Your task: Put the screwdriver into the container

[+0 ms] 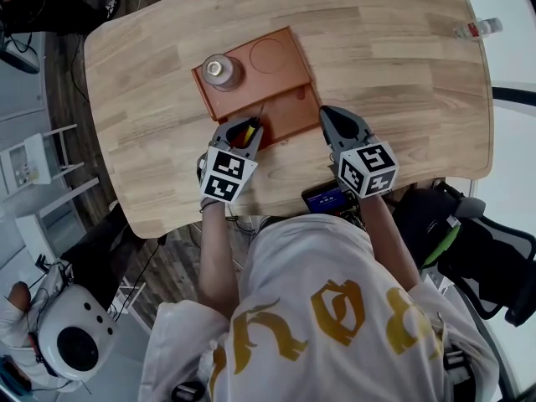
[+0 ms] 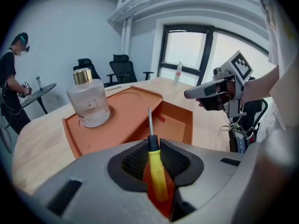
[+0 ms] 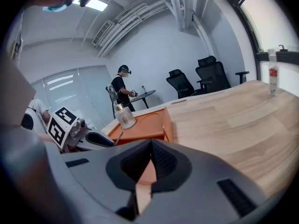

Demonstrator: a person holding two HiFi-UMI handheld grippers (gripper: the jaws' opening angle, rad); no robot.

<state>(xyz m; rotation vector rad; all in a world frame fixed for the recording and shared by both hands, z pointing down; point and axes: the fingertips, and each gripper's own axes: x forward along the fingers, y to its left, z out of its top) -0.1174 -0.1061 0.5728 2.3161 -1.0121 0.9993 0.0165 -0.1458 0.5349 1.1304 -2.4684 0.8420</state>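
Pinching a screwdriver [image 2: 155, 171] [image 1: 250, 129] with the left tool [image 2: 152, 149] [image 1: 244, 134], mesh pads pressed on either side of the yellow handle. Holds the black collar just past the pads, the bare steel shaft pointing forward and slightly up. Hovers at the near edge of the orange container [image 2: 180, 125] [image 1: 289, 107], shaft reaching over its sunken near compartment, tip not touching the floor of it as far as the left gripper view shows.

Keeping the right tool [image 3: 150, 158] [image 1: 338, 129] pressed together at the tips, nothing between the pads, only container and wood showing through the slit below them. Sits just beside the container's right near corner, apart from the left tool, at about the same level in the head view.

Standing upright on the raised far part of the container [image 3: 140, 132]: a clear glass perfume bottle [image 2: 88, 101] [image 1: 222, 72] [image 3: 125, 117] with a gold cap, next to an empty round recess.

Carrying all of it: a light wooden bench [image 1: 385, 65] with rounded corners. At its far edge, well apart from the container, a small plastic bottle [image 1: 477, 29] [image 3: 273, 78].

Beyond the bench: black office chairs [image 2: 122, 69] [image 3: 208, 73] and a person [image 2: 9, 78] [image 3: 121, 90] in dark clothes by a small round table.
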